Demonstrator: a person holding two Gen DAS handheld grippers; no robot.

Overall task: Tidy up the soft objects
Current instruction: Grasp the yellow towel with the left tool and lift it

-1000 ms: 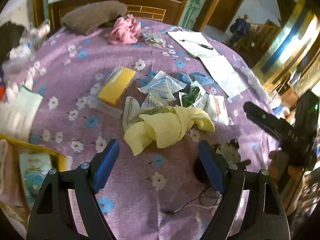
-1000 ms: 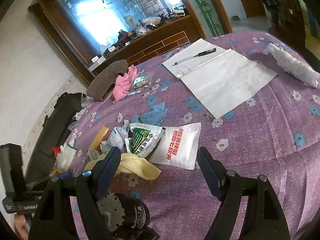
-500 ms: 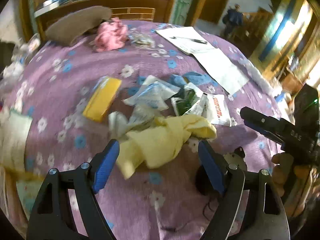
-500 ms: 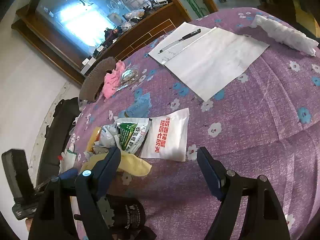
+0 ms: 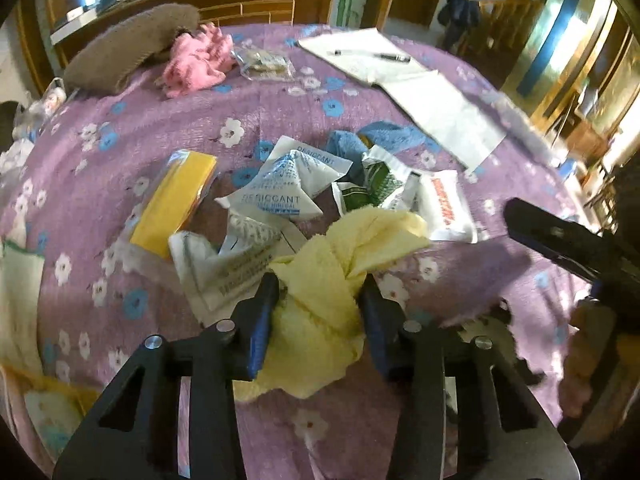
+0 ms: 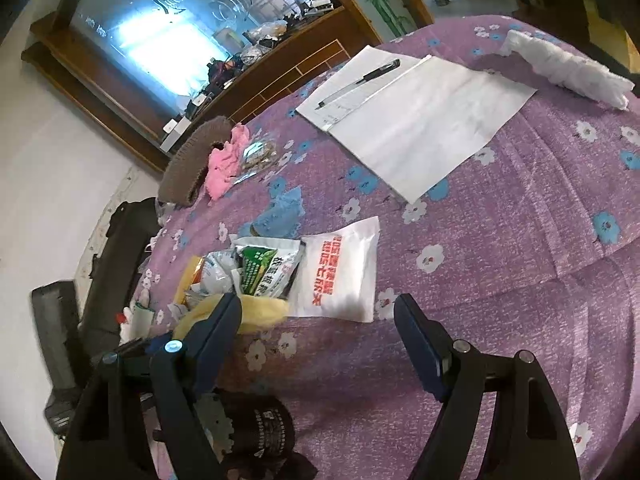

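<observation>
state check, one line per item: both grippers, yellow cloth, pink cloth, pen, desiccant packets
left gripper: shut on the yellow cloth
right gripper: open, holding nothing, above the tablecloth
yellow cloth: knotted and bunched, pinched between the left fingers
pink cloth: crumpled, loose, against the brown knit item
pen: lying flat on the paper
desiccant packets: sealed, piled loosely

- Domestic interior: round table under a purple floral tablecloth (image 5: 280,112).
- Wooden sideboard (image 6: 248,92) with mirror, upper left (cluttered top).
- Wooden stair railing (image 5: 504,12), upper right.
</observation>
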